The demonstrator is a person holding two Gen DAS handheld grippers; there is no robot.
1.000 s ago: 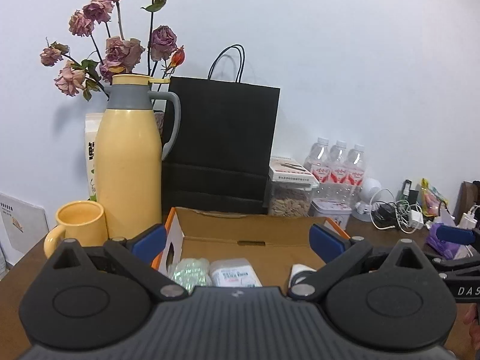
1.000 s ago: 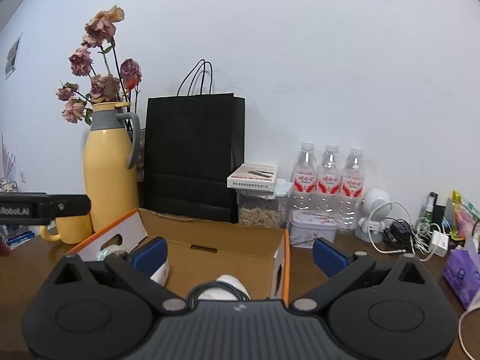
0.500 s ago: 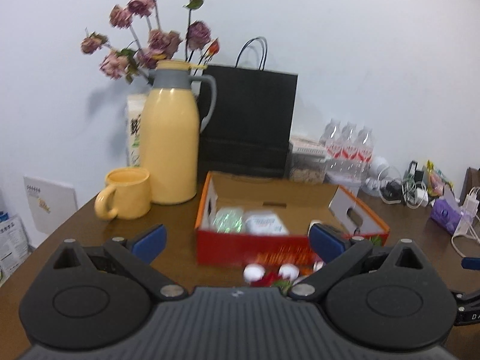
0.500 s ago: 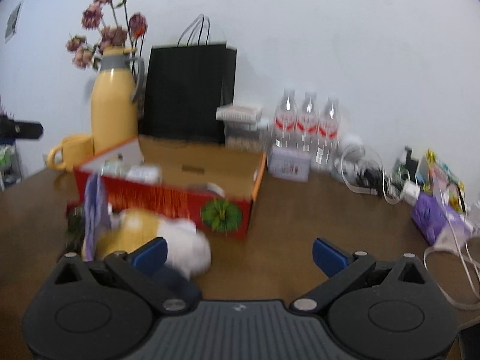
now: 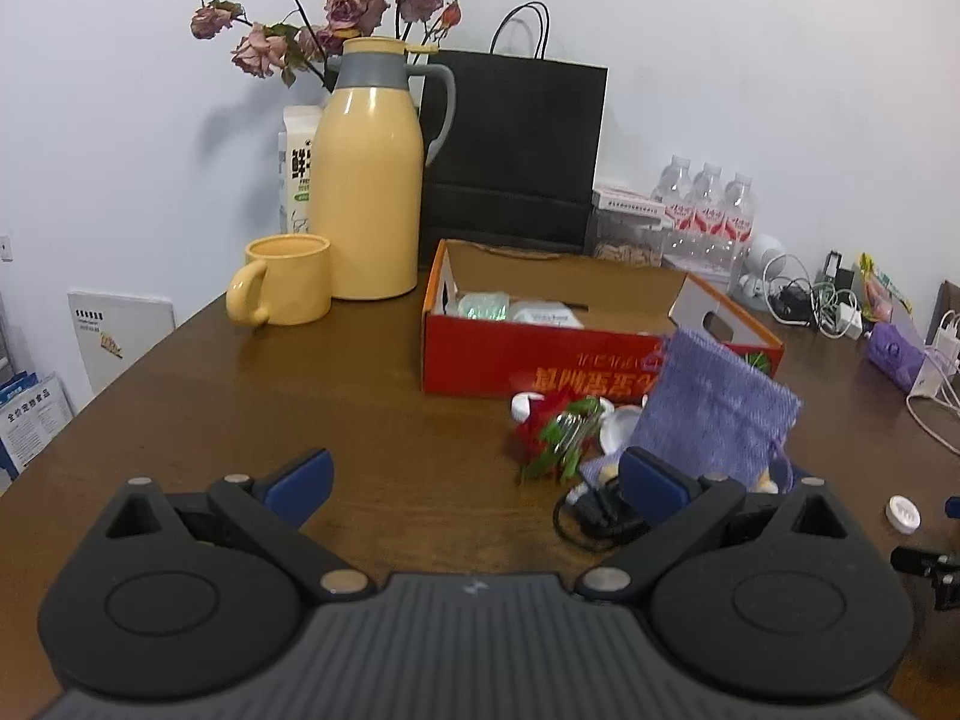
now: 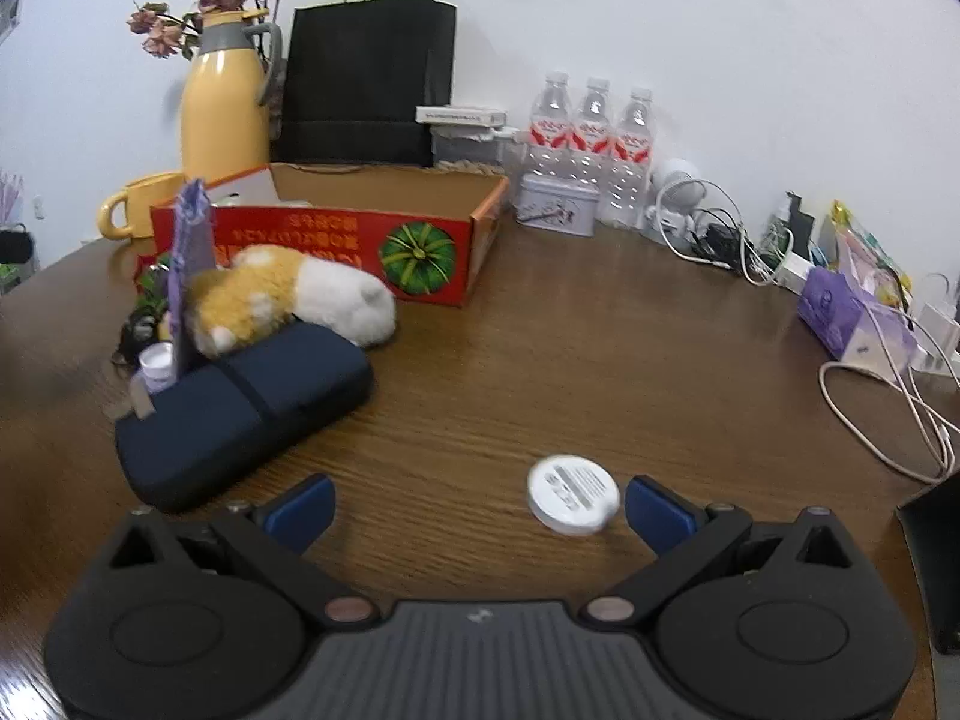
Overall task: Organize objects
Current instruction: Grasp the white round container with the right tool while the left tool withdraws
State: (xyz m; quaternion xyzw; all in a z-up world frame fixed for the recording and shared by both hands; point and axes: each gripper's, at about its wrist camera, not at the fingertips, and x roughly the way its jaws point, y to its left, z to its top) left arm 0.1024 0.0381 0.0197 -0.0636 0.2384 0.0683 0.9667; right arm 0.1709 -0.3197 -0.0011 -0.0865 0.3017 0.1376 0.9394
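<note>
1. The red cardboard box (image 6: 336,252) stands open on the wooden table (image 6: 600,360), with a few packets inside.
2. Just in front of the box lie a plush toy (image 6: 288,300), a purple pouch (image 5: 714,414) and a dark blue case (image 6: 240,402) (the toy rests on the case).
3. The left gripper (image 5: 474,480) is spread wide and holds nothing.
4. The right gripper (image 6: 480,507) is also wide, empty, with a white round lid (image 6: 573,495) near its right finger.

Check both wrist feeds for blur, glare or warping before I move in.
Left wrist view: mild motion blur on the purple pouch and the red box; the thermos casts a soft shadow on the wall. Right wrist view: slightly soft overall, the white lid a bit smeared. Both bend at the edges, with dark corners; no glare.
</note>
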